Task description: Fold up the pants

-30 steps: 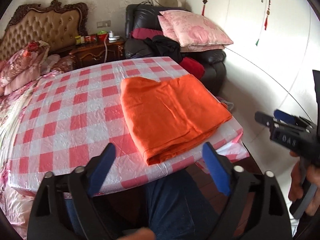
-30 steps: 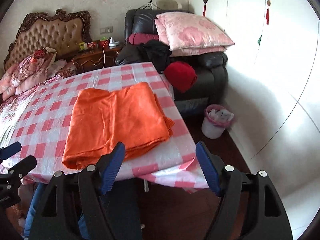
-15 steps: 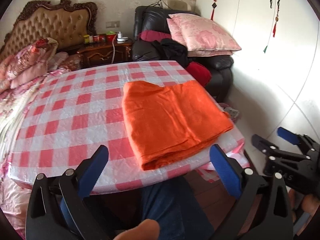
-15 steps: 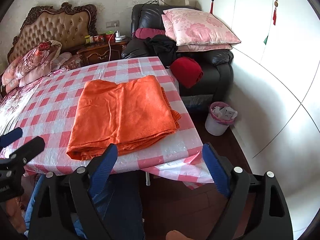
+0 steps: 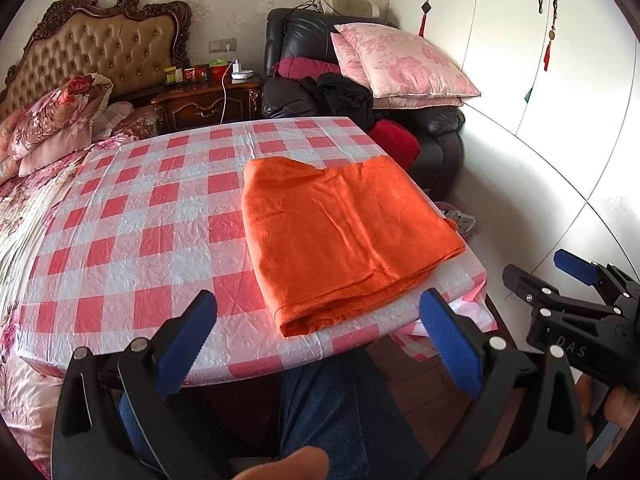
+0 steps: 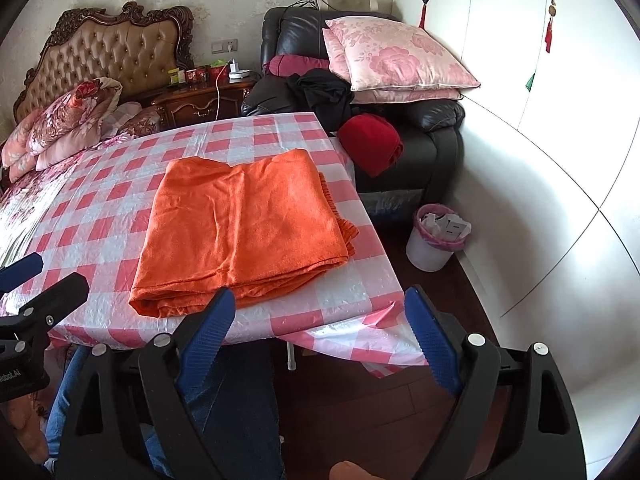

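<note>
**Pants lie folded, both my grippers empty**

Nearest to me, my left gripper (image 5: 318, 354) stands spread wide with nothing between its blue ribbed pads; its jaws have just been opening. My right gripper (image 6: 320, 334) is likewise parted and empty, its jaws also just having opened. Both hang off the near edge of the table, above my blue-jeaned legs (image 5: 340, 412).

Just beyond the pads lie the orange fabric pants (image 6: 240, 228), stacked in a flat, layered rectangle on the red-and-white checked plastic tablecloth (image 5: 132, 216). They sit toward the table's right side, near its front edge, clear of both grippers. The thick folded edge faces me.

I judge the folding essentially done: several layers lie stacked, edges roughly aligned. On the right side a lower layer peeks out slightly, so at most a small tidy-up remains.

Farther off are a black leather armchair (image 6: 432, 128) and pink floral pillows (image 6: 396, 60).
</note>
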`<state>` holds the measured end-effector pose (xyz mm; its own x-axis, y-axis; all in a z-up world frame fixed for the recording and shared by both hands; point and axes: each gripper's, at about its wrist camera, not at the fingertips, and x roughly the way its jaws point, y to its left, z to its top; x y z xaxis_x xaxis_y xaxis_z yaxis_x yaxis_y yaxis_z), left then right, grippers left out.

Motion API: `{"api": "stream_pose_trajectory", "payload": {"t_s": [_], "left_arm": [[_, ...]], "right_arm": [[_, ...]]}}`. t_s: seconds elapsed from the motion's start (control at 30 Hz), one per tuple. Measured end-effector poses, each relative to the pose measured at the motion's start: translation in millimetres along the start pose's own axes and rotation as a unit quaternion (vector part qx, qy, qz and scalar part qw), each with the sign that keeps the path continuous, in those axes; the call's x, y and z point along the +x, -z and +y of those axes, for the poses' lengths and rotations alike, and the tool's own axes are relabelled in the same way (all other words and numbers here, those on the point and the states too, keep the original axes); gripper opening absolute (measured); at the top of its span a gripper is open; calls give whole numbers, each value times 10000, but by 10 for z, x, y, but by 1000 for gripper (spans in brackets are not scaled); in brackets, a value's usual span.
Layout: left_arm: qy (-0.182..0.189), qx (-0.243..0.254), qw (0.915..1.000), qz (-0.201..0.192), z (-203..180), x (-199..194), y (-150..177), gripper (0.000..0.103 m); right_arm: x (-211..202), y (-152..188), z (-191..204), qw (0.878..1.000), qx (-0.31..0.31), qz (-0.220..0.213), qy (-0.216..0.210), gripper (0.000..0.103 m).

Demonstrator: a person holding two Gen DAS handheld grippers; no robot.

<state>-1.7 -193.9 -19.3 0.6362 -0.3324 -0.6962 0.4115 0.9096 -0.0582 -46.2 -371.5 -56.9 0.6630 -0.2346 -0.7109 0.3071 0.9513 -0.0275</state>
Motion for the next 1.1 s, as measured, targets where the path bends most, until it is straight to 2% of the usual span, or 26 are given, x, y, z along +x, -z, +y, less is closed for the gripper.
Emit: {"api": "stream_pose_trajectory", "payload": {"t_s": [0.23,0.4,1.1], "left_arm": [[-5,-1,10000,6,-8,4,0,101],[-5,-8,10000,8,-14,9,4,101],[2,-10,10000,9,-19,11,11,101]], "right_arm": [[32,38,73,9998,-137,40,120,83],[10,32,43,9999,2,21,-120,83],[-24,-1,27,9999,20,22,-148,83]]}}
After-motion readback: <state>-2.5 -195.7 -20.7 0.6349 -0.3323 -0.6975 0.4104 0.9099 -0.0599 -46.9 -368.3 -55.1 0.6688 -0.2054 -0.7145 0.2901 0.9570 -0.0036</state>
